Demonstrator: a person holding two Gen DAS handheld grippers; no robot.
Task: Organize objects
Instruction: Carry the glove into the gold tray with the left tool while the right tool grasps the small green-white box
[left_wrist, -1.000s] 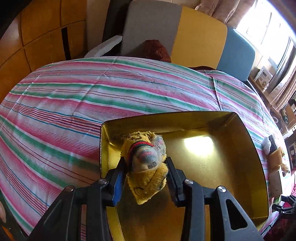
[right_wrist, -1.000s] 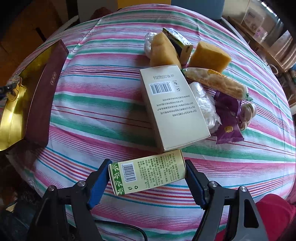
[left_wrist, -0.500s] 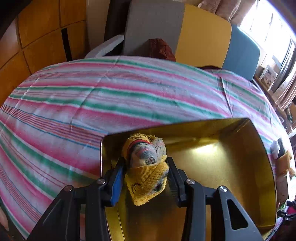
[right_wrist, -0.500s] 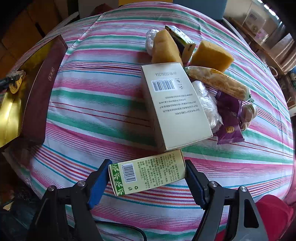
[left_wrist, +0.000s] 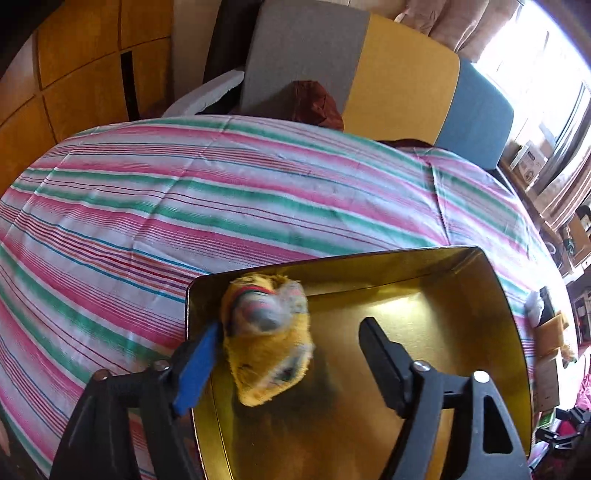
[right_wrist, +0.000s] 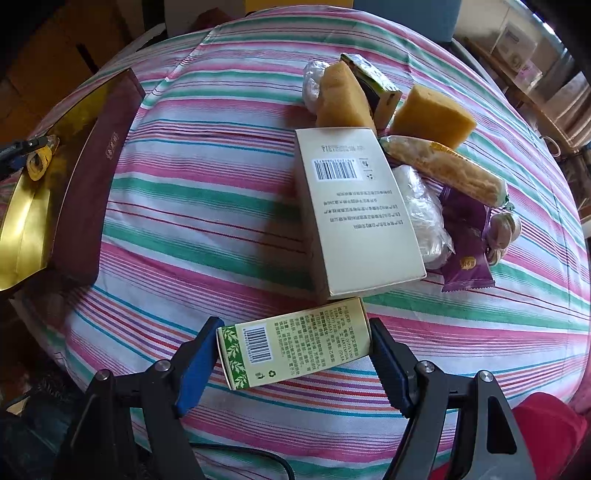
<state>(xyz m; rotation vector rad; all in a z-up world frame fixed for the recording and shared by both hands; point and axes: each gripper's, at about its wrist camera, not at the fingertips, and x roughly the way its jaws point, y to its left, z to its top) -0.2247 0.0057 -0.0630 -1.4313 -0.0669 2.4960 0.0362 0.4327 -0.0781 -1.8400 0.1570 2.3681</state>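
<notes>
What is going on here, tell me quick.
A person with a gripper in each hand is sorting things on a striped table. The left gripper is open over the gold tray, and the yellow sock rests against only one of its fingers. The right gripper has the green box between its fingers. The big box, sponges and snack packets lie on the table.

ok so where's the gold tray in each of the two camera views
Left wrist: the gold tray fills the lower right, open side up, with the yellow sock bundle over its near-left corner.
Right wrist: gold tray at the far left edge, seen edge-on behind its maroon outer wall.
Shared landmark: the striped tablecloth under the tray in both.
</notes>
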